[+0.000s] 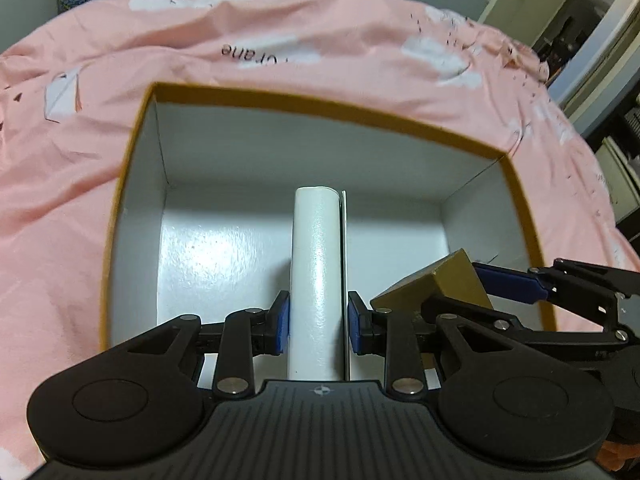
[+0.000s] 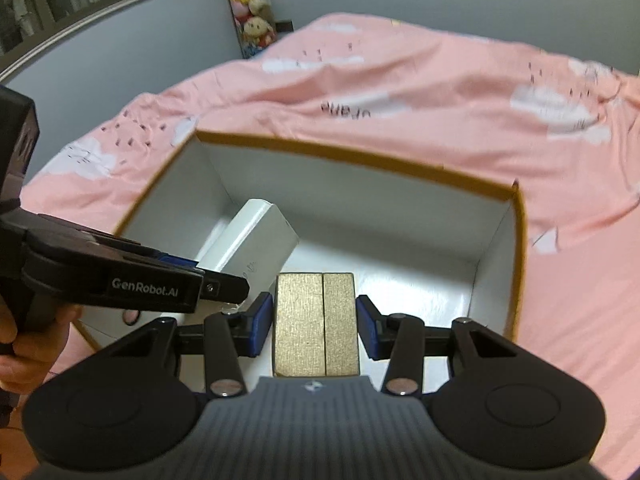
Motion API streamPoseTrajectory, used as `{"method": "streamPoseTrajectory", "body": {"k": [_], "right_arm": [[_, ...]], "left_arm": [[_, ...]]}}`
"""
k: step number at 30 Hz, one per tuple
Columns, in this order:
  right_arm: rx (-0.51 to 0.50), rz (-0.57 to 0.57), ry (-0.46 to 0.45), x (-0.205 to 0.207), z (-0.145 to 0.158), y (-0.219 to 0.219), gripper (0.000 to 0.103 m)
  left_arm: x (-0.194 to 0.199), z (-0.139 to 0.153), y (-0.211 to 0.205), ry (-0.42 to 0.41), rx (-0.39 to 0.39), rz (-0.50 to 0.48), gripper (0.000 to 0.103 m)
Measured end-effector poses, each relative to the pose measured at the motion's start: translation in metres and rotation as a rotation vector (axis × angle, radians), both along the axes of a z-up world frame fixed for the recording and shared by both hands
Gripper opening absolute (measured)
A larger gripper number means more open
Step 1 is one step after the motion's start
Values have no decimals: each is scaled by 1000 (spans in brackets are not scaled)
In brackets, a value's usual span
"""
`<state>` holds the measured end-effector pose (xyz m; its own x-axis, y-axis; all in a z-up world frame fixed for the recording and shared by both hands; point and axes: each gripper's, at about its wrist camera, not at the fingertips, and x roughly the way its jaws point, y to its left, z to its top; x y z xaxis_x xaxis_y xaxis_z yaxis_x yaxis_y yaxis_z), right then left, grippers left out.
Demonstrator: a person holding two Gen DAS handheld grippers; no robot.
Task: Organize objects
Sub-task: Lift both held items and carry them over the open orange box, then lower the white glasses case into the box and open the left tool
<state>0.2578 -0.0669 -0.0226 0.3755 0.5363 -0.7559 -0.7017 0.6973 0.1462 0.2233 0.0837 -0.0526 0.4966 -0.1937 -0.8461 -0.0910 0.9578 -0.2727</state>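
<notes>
Left gripper (image 1: 318, 326) clamps white box (image 1: 316, 280); right gripper (image 2: 314, 326) clamps gold box (image 2: 314, 326). Both sit over the open carton (image 1: 320, 106), gold box right of white, probably not touching bottom.

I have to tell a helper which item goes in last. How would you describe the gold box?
On the pink bedspread sits an open carton, white inside. Over its near right side, the right gripper holds the gold box, textured and seamed, unlike the smooth white box alongside.
</notes>
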Motion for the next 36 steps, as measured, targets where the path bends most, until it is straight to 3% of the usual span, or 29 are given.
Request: {"method": "streamPoseTrajectory", "body": {"k": [8,12,14,17,19,24,30,36], "right_arm": [[-2,9,63,11,-20,6,47],[0,21,84,11,-24,8,47],[0,28,95,10,-26,10,47],[8,41,113,9,-26,13,47],[11,51,117,8,-27,15,47],[7,64,127,8,-29,26,47],[-30,69,137,8,-33,45,47],[-52,89,139,3,-36,62,47]], "left_arm": [[14,-25,-5,103,49,-23,32],[12,-24,-4,106,66,-34,35],[9,-20,-5,100,114,-45,42],[1,-10,-9,83,241,-59,43],[-5,-2,-7,60,283,-66,43],[-19,29,9,-11,216,-66,42],[-32,70,30,-133,173,15,42],[-30,71,59,-158,166,127,42]]}}
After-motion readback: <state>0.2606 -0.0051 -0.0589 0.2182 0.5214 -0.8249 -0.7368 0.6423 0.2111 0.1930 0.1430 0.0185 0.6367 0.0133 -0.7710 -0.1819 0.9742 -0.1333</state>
